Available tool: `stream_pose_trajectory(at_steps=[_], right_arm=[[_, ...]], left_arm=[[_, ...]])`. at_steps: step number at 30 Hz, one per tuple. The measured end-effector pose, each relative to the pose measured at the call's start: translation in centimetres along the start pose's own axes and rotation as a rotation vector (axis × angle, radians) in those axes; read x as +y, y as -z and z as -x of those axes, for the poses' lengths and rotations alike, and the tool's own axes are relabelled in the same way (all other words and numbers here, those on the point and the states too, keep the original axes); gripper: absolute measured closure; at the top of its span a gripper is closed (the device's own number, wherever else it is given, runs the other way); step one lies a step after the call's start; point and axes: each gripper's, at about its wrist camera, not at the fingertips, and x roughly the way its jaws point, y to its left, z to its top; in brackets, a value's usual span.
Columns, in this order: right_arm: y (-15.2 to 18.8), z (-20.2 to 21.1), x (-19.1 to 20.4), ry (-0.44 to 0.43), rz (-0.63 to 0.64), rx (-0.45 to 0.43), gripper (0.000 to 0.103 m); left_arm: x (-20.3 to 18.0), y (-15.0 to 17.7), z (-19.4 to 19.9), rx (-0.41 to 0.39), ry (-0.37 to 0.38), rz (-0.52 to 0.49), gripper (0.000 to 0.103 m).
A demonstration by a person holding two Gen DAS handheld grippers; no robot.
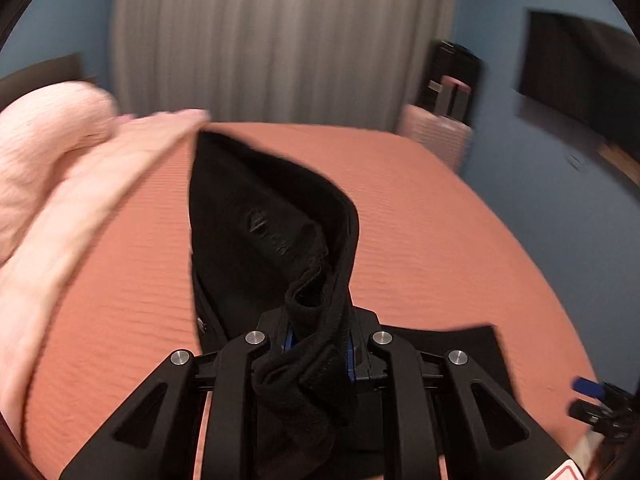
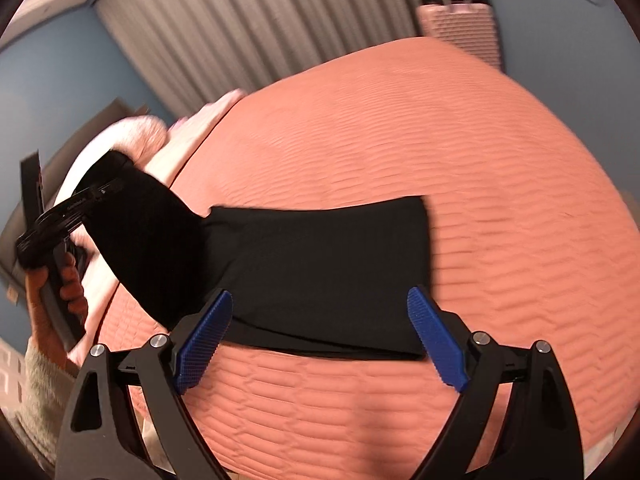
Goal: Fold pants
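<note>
Black pants (image 2: pixel 320 272) lie on the salmon quilted bed (image 2: pixel 400 140). One end lies flat in front of my right gripper (image 2: pixel 320 344), which is open and empty just above the bed, blue pads (image 2: pixel 204 340) on either side of the fabric's near edge. My left gripper (image 1: pixel 320 344) is shut on the waistband end of the pants (image 1: pixel 272 216) and holds it lifted off the bed. The left gripper also shows in the right wrist view (image 2: pixel 52 220) at the left, with the cloth hanging from it.
Pink pillows (image 1: pixel 48 168) lie at the head of the bed on the left. A pink suitcase (image 2: pixel 460 20) stands past the far corner, by grey curtains (image 1: pixel 280 40). A dark TV (image 1: pixel 580 76) hangs on the blue wall at the right.
</note>
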Motion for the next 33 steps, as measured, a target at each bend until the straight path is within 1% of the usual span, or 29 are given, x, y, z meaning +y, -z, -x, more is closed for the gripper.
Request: stream_pose_trajectory(at_steps=[1, 2, 4, 6, 7, 8, 9, 10, 11, 12, 13, 14, 15, 16, 18, 19, 20, 21, 22, 23, 24, 26, 27, 28, 30, 31, 32, 33], right_arm=[[0.4, 0.6, -1.5, 0.013, -0.016, -0.006, 0.015], [0.7, 1.0, -2.6, 0.026, -0.025, -0.007, 0.015], [1.6, 1.6, -5.1, 0.055, -0.049, -0.005, 0.015], [2.5, 2.1, -8.1, 0.073, -0.096, 0.017, 0.015], [2.8, 2.4, -9.2, 0.077, -0.111, 0.023, 0.015], [3.1, 2.7, -9.8, 0.082, -0.123, 0.022, 0.015], [3.4, 3.1, -10.9, 0.081, -0.14, 0.018, 0.015], [3.5, 3.3, -11.4, 0.075, -0.145, 0.016, 0.015], [3.6, 3.2, -12.2, 0.066, -0.156, 0.015, 0.015], [3.6, 2.9, -12.7, 0.052, -0.169, 0.018, 0.015], [3.5, 2.3, -13.1, 0.01, -0.195, 0.022, 0.015], [3.2, 1.8, -13.3, -0.022, -0.213, 0.025, 0.015], [2.6, 1.0, -13.2, -0.074, -0.232, 0.029, 0.015], [1.8, 0.2, -12.6, -0.127, -0.223, 0.035, 0.017], [0.5, -1.7, -11.0, -0.179, -0.169, 0.055, 0.018], [0.0, -3.0, -10.0, -0.197, -0.144, 0.082, 0.018], [-0.4, -4.3, -9.3, -0.211, -0.127, 0.112, 0.018], [-0.6, -5.6, -8.6, -0.228, -0.125, 0.14, 0.018], [-0.8, -7.4, -7.9, -0.263, -0.128, 0.176, 0.018], [-0.9, -8.3, -7.7, -0.28, -0.135, 0.188, 0.018], [-1.1, -9.5, -7.4, -0.284, -0.144, 0.2, 0.018], [-1.6, -11.7, -7.0, -0.287, -0.158, 0.222, 0.018], [-1.9, -12.4, -6.9, -0.27, -0.165, 0.225, 0.018], [-2.3, -13.3, -6.9, -0.228, -0.159, 0.234, 0.018], [-2.8, -13.8, -7.0, -0.184, -0.149, 0.23, 0.018], [-3.0, -13.5, -7.0, -0.191, -0.156, 0.222, 0.018], [-3.4, -13.9, -7.0, -0.204, -0.158, 0.221, 0.019], [-3.7, -14.1, -6.7, -0.199, -0.14, 0.223, 0.023]], left_arm=[[-2.4, 0.4, -0.9, 0.03, 0.028, -0.028, 0.087], [-6.1, 1.7, -2.7, 0.09, 0.056, -0.043, 0.086], [-10.9, 4.9, -7.1, 0.221, 0.085, -0.065, 0.08], [-15.2, 9.6, -12.1, 0.398, 0.083, -0.082, 0.079], [-16.6, 11.5, -13.4, 0.461, 0.068, -0.087, 0.079], [-18.0, 12.4, -12.7, 0.408, 0.028, -0.11, 0.079], [-19.4, 12.5, -11.7, 0.353, -0.002, -0.158, 0.077], [-20.6, 12.5, -10.9, 0.332, -0.021, -0.209, 0.076], [-21.3, 12.1, -10.5, 0.332, -0.04, -0.23, 0.075], [-21.4, 11.7, -10.1, 0.327, -0.032, -0.209, 0.075], [-21.3, 11.6, -9.8, 0.327, -0.018, -0.187, 0.075], [-21.0, 11.3, -9.9, 0.344, 0.001, -0.159, 0.075], [-20.4, 11.0, -9.9, 0.357, 0.012, -0.136, 0.075], [-19.7, 10.9, -9.3, 0.357, 0.03, -0.097, 0.075], [-17.6, 10.8, -8.2, 0.338, 0.097, -0.014, 0.073], [-16.8, 11.0, -7.6, 0.341, 0.125, 0.011, 0.073], [-15.8, 11.2, -7.0, 0.365, 0.157, 0.033, 0.072], [-15.4, 10.9, -6.9, 0.376, 0.168, 0.038, 0.069], [-15.1, 10.9, -6.7, 0.388, 0.181, 0.042, 0.067], [-15.1, 10.9, -6.7, 0.396, 0.182, 0.035, 0.057], [-15.5, 10.8, -7.0, 0.392, 0.167, 0.013, 0.048], [-16.8, 10.9, -7.3, 0.356, 0.129, -0.051, 0.048], [-17.4, 10.8, -7.3, 0.336, 0.136, -0.066, 0.048], [-18.0, 10.5, -7.2, 0.313, 0.152, -0.073, 0.048], [-18.2, 10.4, -6.7, 0.314, 0.171, -0.09, 0.048], [-18.4, 10.5, -6.2, 0.315, 0.177, -0.104, 0.048], [-18.2, 10.8, -5.3, 0.299, 0.18, -0.112, 0.048], [-17.8, 11.1, -4.6, 0.291, 0.177, -0.114, 0.048]])
